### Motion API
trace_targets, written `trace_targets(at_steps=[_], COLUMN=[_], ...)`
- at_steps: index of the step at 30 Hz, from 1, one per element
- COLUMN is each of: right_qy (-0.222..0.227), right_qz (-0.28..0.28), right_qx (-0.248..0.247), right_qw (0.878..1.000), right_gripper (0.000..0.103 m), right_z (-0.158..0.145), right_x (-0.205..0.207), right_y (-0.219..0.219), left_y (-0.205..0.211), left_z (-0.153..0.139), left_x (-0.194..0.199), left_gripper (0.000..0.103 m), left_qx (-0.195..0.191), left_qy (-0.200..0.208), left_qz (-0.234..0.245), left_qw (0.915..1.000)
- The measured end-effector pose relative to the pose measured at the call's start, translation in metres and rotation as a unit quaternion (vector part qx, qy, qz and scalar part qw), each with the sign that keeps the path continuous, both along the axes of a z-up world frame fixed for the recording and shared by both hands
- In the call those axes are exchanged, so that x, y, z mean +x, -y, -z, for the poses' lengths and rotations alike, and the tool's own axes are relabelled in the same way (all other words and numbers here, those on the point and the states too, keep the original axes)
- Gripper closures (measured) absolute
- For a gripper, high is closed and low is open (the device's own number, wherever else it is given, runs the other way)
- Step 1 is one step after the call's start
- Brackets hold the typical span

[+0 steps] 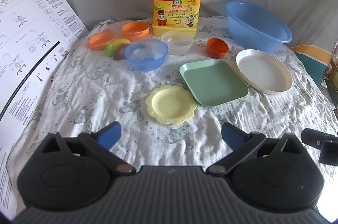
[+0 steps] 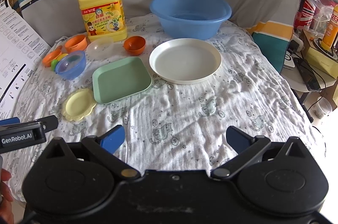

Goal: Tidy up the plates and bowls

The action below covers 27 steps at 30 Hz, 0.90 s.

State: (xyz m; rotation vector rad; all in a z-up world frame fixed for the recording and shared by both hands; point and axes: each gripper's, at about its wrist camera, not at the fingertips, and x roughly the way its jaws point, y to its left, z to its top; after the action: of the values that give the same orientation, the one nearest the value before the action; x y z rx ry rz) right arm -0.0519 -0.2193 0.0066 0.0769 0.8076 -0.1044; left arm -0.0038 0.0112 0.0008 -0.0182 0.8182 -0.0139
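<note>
On the cat-print cloth (image 1: pixel 105 97) lie a small yellow scalloped plate (image 1: pixel 170 104) (image 2: pixel 78 105), a green square plate (image 1: pixel 213 81) (image 2: pixel 122 78) and a white round plate (image 1: pixel 264 71) (image 2: pixel 185 60). Behind them stand a small blue bowl (image 1: pixel 146 54) (image 2: pixel 71 64), a clear bowl (image 1: pixel 177 42) (image 2: pixel 99 47), an orange cup-bowl (image 1: pixel 217 47) (image 2: pixel 134 45), and two orange dishes (image 1: pixel 135 30) (image 2: pixel 75 42). My left gripper (image 1: pixel 171 136) is open and empty, just short of the yellow plate. My right gripper (image 2: pixel 175 139) is open and empty over bare cloth.
A big blue basin (image 1: pixel 257 25) (image 2: pixel 190 14) stands at the back right. A yellow detergent jug (image 1: pixel 177 5) (image 2: pixel 102 12) stands at the back. Small toy food pieces (image 1: pixel 115 48) lie by the blue bowl. A printed instruction sheet (image 1: pixel 25 44) lies at left. Shelf clutter (image 2: pixel 316 38) is off the right edge.
</note>
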Motion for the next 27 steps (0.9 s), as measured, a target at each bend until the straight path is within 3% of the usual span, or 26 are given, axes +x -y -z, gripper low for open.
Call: trace_targets(at_steps=[27], right_qy=[-0.009], right_qz=[0.002], right_qx=[0.001], right_qw=[1.000], right_gripper=[0.000], right_z=[0.0021], right_x=[0.0014], right_y=[-0.0006], left_y=[-0.0053], left_z=[0.0019], left_x=[-0.0050], left_gripper=[0.000], left_qx=[0.005], left_qy=[0.000], left_qz=[-0.005], left_qw=[1.0000])
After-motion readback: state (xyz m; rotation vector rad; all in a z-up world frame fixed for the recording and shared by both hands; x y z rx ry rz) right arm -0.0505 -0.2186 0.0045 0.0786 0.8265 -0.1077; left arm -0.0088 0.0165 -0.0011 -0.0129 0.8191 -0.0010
